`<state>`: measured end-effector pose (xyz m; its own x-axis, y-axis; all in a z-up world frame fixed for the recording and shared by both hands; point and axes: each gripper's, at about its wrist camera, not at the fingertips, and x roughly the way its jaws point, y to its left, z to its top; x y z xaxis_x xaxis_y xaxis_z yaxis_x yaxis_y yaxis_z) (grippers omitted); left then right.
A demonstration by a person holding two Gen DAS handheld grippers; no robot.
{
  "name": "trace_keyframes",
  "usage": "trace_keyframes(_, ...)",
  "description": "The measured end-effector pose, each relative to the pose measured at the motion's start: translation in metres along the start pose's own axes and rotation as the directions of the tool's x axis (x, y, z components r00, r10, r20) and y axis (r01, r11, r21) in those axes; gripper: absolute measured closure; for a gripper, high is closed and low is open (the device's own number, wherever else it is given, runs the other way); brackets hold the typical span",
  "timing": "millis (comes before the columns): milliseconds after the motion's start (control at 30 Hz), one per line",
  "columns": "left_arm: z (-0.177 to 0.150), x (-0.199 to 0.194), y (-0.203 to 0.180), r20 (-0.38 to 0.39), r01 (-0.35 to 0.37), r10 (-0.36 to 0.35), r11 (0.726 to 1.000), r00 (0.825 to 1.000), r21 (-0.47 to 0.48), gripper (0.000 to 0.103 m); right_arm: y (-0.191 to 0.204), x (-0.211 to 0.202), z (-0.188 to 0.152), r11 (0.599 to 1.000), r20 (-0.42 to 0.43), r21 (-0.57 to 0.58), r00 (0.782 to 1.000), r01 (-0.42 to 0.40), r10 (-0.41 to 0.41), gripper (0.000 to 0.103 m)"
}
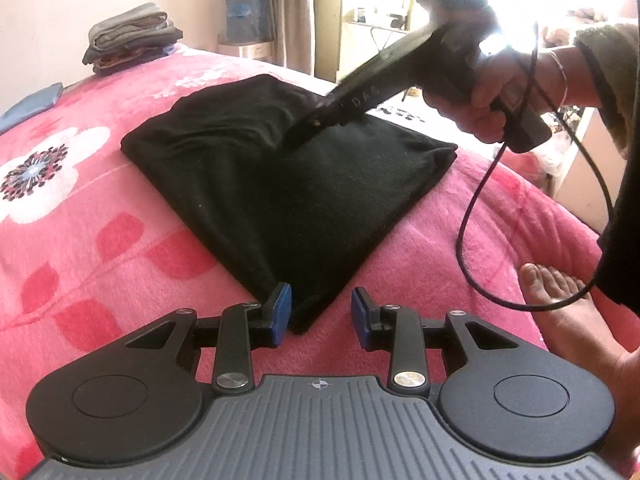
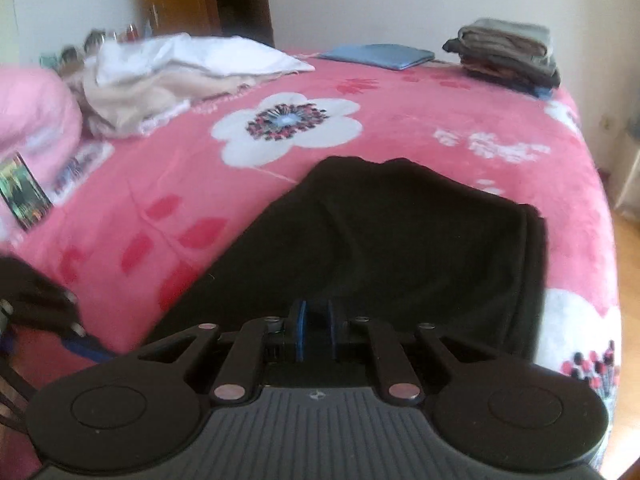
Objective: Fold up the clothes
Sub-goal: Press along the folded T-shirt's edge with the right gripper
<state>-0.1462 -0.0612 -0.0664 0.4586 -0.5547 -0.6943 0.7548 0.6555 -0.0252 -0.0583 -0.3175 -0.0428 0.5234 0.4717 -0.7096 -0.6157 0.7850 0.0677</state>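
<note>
The left hand-held gripper [image 1: 320, 312] stands partly open, its 2 pads astride the near corner of the folded black garment [image 1: 280, 184], gripping nothing. The right hand-held gripper [image 2: 316, 330] is nearly shut above the garment, which lies on the pink bed [image 1: 80, 220]; stacked clothes [image 1: 128, 38] sit at 11 o'clock.

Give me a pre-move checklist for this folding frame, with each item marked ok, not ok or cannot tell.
1. Black garment lies folded on the pink blanket: ok.
2. Left gripper open, near corner of the garment between its pads, not pinched: ok.
3. Right gripper over the garment, jaws nearly closed: ok; whether it grips cloth: cannot tell.
4. Folded stack at the far corner stands apart from the garment: ok.
5. Black cable hangs clear of the garment: ok.
6. Bare foot beside the bed, clear of the garment: ok.
</note>
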Motion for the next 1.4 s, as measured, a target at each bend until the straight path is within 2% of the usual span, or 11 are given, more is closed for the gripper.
trace_keyframes(100, 0.000, -0.001, 0.000, 0.000, -0.001, 0.001, 1.000, 1.000, -0.005, 0.070, -0.041, -0.002, -0.010, 0.980, -0.012, 0.140, 0.990, 0.140, -0.139, 0.094)
trace_keyframes(167, -0.001, -0.001, 0.000, 0.001, -0.002, 0.002, 1.000, 1.000, -0.004, 0.070, -0.068, -0.013, -0.010, 0.942, -0.009, 0.223, 0.966, 0.252, -0.257, 0.092)
trace_keyframes(267, -0.001, -0.001, 0.001, -0.002, 0.000, 0.000, 1.000, 1.000, 0.005, 0.070, -0.077, -0.030, -0.005, 0.926, 0.014, 0.234, 0.952, 0.295, -0.306, 0.092)
trace_keyframes(400, -0.001, -0.001, 0.001, -0.007, 0.004, -0.004, 1.000, 1.000, 0.018, 0.070, -0.037, -0.037, -0.003, 0.989, 0.019, 0.102, 0.994, 0.106, -0.109, 0.092)
trace_keyframes(500, 0.000, -0.001, 0.001, -0.013, 0.005, -0.005, 0.999, 1.000, 0.031, 0.070, -0.003, -0.030, -0.016, 0.999, -0.051, -0.004, 0.998, -0.036, 0.035, 0.092)
trace_keyframes(667, 0.000, -0.002, 0.001, -0.015, 0.003, -0.002, 0.999, 1.000, 0.035, 0.070, -0.026, -0.046, -0.047, 0.994, -0.135, 0.063, 0.988, 0.088, -0.079, 0.095)
trace_keyframes(800, 0.004, -0.009, 0.007, -0.002, -0.014, 0.014, 1.000, 1.000, 0.017, 0.070, -0.043, -0.069, -0.038, 0.974, -0.124, 0.043, 0.968, 0.223, -0.216, 0.093)
trace_keyframes(967, 0.016, -0.020, 0.023, 0.046, -0.064, 0.063, 0.998, 0.997, 0.022, 0.070, -0.042, -0.057, 0.005, 0.988, -0.026, -0.012, 0.988, 0.153, -0.153, 0.093)
trace_keyframes(1167, 0.043, 0.017, 0.041, 0.082, -0.115, 0.113, 0.993, 0.990, 0.018, 0.070, -0.001, 0.012, 0.037, 0.980, -0.030, -0.201, 0.999, 0.010, -0.017, 0.093)
trace_keyframes(1333, 0.047, 0.049, 0.061, 0.049, -0.111, 0.114, 0.992, 0.992, -0.060, 0.070, -0.016, 0.040, 0.029, 0.977, -0.084, -0.202, 0.993, 0.066, -0.084, 0.093)
trace_keyframes(1400, 0.047, 0.048, 0.066, 0.050, -0.105, 0.109, 0.991, 0.993, -0.082, 0.070, -0.042, 0.029, 0.023, 0.986, -0.091, -0.121, 0.988, 0.113, -0.124, 0.094)
